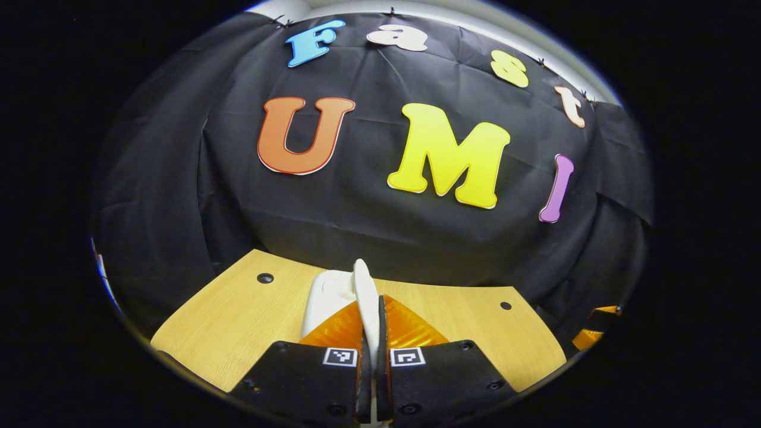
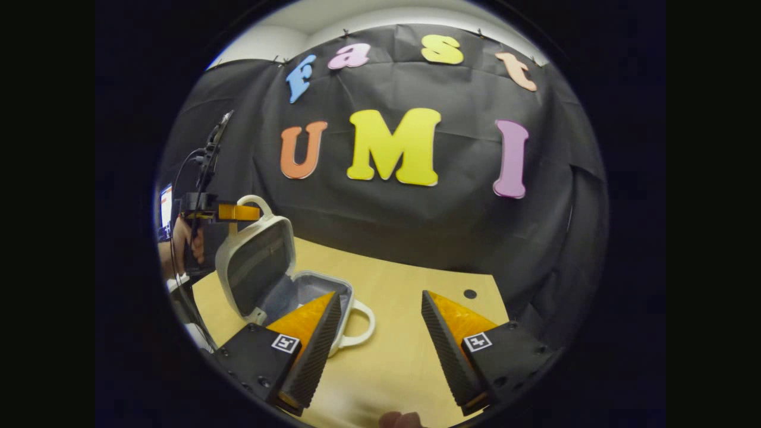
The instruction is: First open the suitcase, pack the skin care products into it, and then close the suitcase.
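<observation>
A small white suitcase with grey lining stands open on the wooden table at the left of the right gripper view, its lid tilted up and back. My left gripper is shut on the handle at the top of the lid. In the left gripper view that white handle stands edge-on, pinched between the fingers of the left gripper, with the lid's white shell just behind. My right gripper hangs open over the table, right of the case's lower half, with nothing between its fingers.
The wooden table runs back to the black cloth wall and has small round holes. The lower half's own handle juts toward my right gripper. A person's hand holds the left gripper; cables and a screen are behind it.
</observation>
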`<state>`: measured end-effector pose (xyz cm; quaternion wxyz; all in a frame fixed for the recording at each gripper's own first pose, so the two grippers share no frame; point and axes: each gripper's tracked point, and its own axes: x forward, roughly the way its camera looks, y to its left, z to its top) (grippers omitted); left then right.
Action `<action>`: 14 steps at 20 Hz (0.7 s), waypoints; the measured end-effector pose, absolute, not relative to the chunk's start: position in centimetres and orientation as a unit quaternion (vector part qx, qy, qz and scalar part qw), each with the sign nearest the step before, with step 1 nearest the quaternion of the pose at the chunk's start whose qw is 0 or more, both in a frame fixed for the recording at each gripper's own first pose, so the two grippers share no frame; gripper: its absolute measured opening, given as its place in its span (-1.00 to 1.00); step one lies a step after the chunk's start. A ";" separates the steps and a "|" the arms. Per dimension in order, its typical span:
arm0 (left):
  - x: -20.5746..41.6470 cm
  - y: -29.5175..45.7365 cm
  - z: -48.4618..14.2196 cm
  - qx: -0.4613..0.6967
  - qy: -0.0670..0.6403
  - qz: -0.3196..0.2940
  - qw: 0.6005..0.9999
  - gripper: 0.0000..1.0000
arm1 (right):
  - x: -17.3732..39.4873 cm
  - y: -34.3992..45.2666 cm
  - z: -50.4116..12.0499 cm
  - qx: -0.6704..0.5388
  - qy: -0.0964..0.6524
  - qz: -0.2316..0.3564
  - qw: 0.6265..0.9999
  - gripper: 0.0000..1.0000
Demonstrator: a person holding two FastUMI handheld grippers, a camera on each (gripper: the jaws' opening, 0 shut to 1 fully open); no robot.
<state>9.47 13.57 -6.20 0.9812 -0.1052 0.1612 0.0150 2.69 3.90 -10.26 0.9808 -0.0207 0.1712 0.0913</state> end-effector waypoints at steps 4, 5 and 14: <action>11.1 6.7 -7.8 -0.101 0.171 0.016 0.980 -0.87 | 1.7 -0.1 -11.1 -0.016 0.178 0.071 0.981 0.63; 11.5 4.9 -8.5 -0.090 0.173 0.010 0.981 -0.87 | 1.7 -1.2 -11.2 -0.019 0.180 0.064 0.981 0.63; 14.4 -5.4 -17.9 -0.018 0.201 -0.028 0.979 -0.87 | 1.6 -10.0 -13.0 -0.069 0.225 0.014 0.972 0.63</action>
